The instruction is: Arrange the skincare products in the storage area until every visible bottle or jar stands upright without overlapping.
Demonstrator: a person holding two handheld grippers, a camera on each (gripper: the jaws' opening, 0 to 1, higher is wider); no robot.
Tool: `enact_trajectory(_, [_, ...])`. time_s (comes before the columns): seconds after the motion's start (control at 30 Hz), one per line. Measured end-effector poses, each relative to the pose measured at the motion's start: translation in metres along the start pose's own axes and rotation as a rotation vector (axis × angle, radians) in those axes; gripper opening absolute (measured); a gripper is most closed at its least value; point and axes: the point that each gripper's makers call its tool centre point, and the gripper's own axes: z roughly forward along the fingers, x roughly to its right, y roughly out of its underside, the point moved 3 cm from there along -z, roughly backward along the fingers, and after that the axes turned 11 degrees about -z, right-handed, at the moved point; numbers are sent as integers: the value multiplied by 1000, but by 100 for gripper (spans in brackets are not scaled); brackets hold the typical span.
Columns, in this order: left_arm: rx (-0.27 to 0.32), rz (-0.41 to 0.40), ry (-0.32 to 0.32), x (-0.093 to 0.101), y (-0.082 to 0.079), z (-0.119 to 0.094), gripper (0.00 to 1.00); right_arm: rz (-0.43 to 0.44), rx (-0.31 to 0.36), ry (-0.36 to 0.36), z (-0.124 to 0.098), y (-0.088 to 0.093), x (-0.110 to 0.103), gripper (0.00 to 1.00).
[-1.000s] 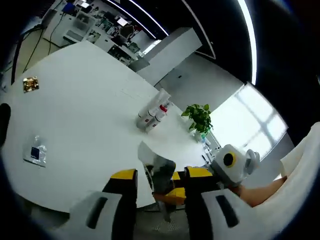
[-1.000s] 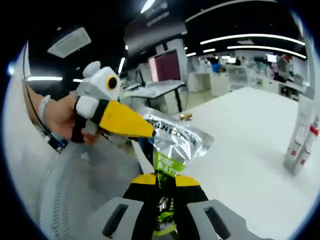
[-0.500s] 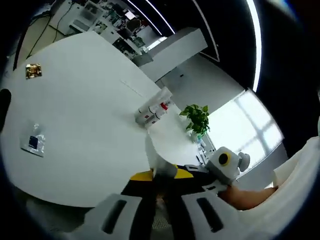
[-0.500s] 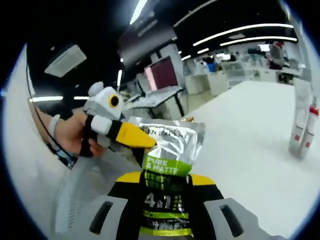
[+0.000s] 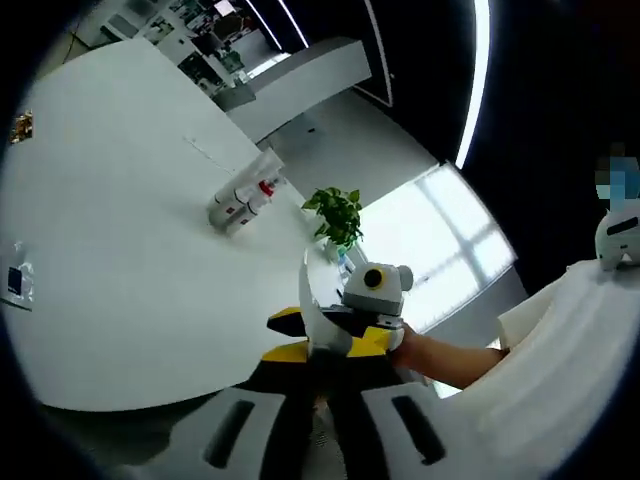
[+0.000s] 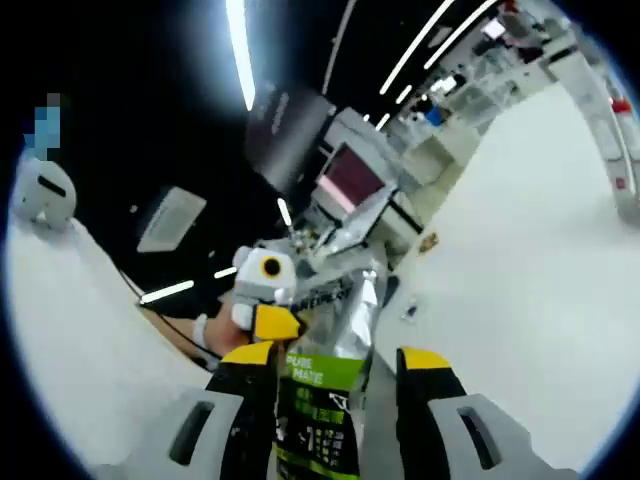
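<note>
A: What was the biggest thing there?

B: The white table (image 5: pixel 120 240), wide and round. Far on it stood a small group of skincare bottles (image 5: pixel 240 200) with red marks, close together. A green plant (image 5: pixel 335 212) was behind them, and a small sachet (image 5: pixel 14 284) lay near the table's edge.

A: And the grippers?

B: Both met on a foil pouch (image 6: pixel 325 390), held in the air before the table. The left gripper (image 5: pixel 322 395) had its jaws almost closed on the pouch's thin edge. The right gripper (image 6: pixel 330 400) had its jaws wider apart, with the pouch between them; whether they pressed it, one could not tell.

A: How would the pouch handle?

B: Probably light, soft and slippery; it would bend. A grip at the sealed edge seemed safest.

A: Any writing?

B: "PURE" on a green band; the other letters were too small.
</note>
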Motion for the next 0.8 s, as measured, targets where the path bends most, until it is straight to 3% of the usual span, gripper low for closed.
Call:
enact_trajectory(0.03, [-11,-10,22,3,2,0,1,-14,-21,-2,-2,2,0,42])
enact_trajectory(0.13, [-19,-4,12,1,2,0,1,37,-37,-149,-3,0,-24,22])
enact_trajectory(0.17, [-27,-27,42,5,3,0,1,27,-44,-119,-4,-1,-20,20])
enact_trajectory(0.23, [-21,-48,54,5,2,-1,1,56,-41,-152,-7,-4,-23,12])
enact_trajectory(0.27, [-13,-64,70,8,1,-1,0,62,-35,-132,-8,-6,-19,8])
enact_trajectory(0.33, [-5,-57,83,10,0,-2,1,98,8,-187,-9,-14,-26,2])
enact_trajectory(0.37, [0,-54,88,9,-1,-2,1,93,21,-202,-10,-16,-28,0])
enact_trajectory(0.43, [30,-47,88,8,-6,-4,0,58,48,-147,-9,-18,-21,0])
enact_trajectory(0.53, [53,-51,67,3,-10,-5,2,142,89,-120,-4,-16,-14,0])
enact_trajectory(0.67, [103,-80,80,2,-18,-8,18,180,158,-74,2,-13,-8,0])
enact_trajectory(0.8, [95,-79,61,-1,-17,-7,21,255,263,-60,7,-21,-6,0])
